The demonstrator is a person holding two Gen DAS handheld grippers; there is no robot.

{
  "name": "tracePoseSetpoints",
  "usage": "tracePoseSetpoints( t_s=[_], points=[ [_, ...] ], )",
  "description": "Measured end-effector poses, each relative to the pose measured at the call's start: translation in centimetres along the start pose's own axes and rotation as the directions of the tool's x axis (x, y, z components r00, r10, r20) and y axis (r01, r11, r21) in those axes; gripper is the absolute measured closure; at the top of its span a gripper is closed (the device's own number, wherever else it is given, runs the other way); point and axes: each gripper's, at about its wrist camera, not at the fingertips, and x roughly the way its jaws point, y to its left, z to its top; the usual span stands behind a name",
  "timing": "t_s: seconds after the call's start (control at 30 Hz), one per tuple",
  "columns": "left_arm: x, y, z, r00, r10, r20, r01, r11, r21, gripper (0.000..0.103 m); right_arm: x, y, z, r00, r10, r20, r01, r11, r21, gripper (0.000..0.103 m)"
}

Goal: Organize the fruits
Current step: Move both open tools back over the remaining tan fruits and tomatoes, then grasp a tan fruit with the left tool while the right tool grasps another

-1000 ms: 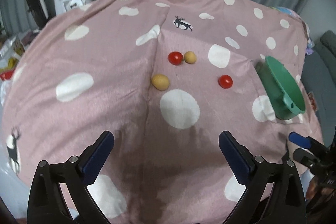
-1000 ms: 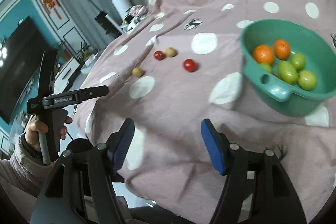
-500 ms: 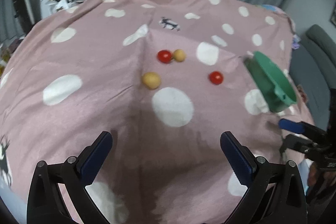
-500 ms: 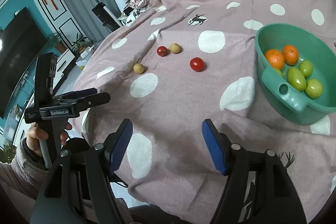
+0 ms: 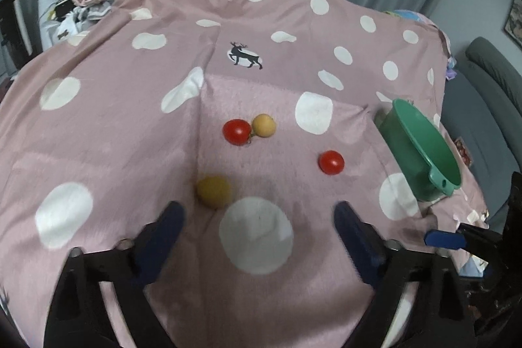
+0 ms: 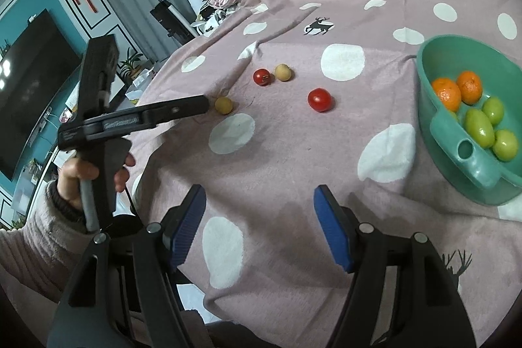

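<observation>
- Advancing toward the near tan round fruit, the left gripper has its jaws just narrowing, nothing between them.
- Right gripper hovers half-open, empty.
- Green plastic bowl waits far right.

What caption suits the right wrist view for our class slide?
Left gripper nears a yellow fruit on the dotted cloth; green bowl holds oranges and green fruit.

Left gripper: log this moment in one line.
left gripper: open, jaws just narrowing, nearing round yellow fruit | right gripper: open, empty | green plastic bowl: part filled
</observation>
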Motion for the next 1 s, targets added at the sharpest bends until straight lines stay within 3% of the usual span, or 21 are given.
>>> tracePoseSetpoints(
  t_s=[0.23,0.43,0.5,0.57,0.77,0.93,1.0],
  points=[
    [2.6,-0.2,0.9,0.998,0.046,-0.052,-0.044,0.999,0.025,0.019,0.5,-0.9,0.0,1.0,0.01,-0.002,-0.01,1.0,0.018,0.034],
    [4.2,-1.2,1.5,0.988,0.144,-0.062,-0.137,0.985,0.107,0.02,0.7,-1.6,0.2,1.0,0.027,0.007,-0.027,0.999,0.032,0.034],
    [4.9,-1.8,1.6,0.979,0.188,-0.078,-0.174,0.972,0.155,0.025,0.8,-1.7,0.1,0.999,0.033,0.01,-0.033,0.999,0.037,0.034],
    [5.5,-2.1,1.7,0.977,0.182,-0.109,-0.161,0.972,0.173,0.034,0.7,-1.8,0.0,0.999,0.035,0.012,-0.036,0.999,0.038,0.034],
    [4.7,-2.3,1.7,0.99,0.095,-0.107,-0.076,0.982,0.174,0.034,0.6,-2.9,-0.2,0.999,0.036,0.025,-0.037,0.997,0.06,0.034],
    [6.0,-2.0,1.6,0.976,0.167,-0.137,-0.141,0.973,0.182,0.034,0.7,-3.7,-0.1,0.999,0.044,0.027,-0.046,0.996,0.08,0.032],
    [6.4,-1.5,1.6,0.975,0.167,-0.147,-0.141,0.975,0.172,0.042,0.7,-3.6,-0.1,0.999,0.045,0.028,-0.047,0.996,0.07,0.032]
  ],
)
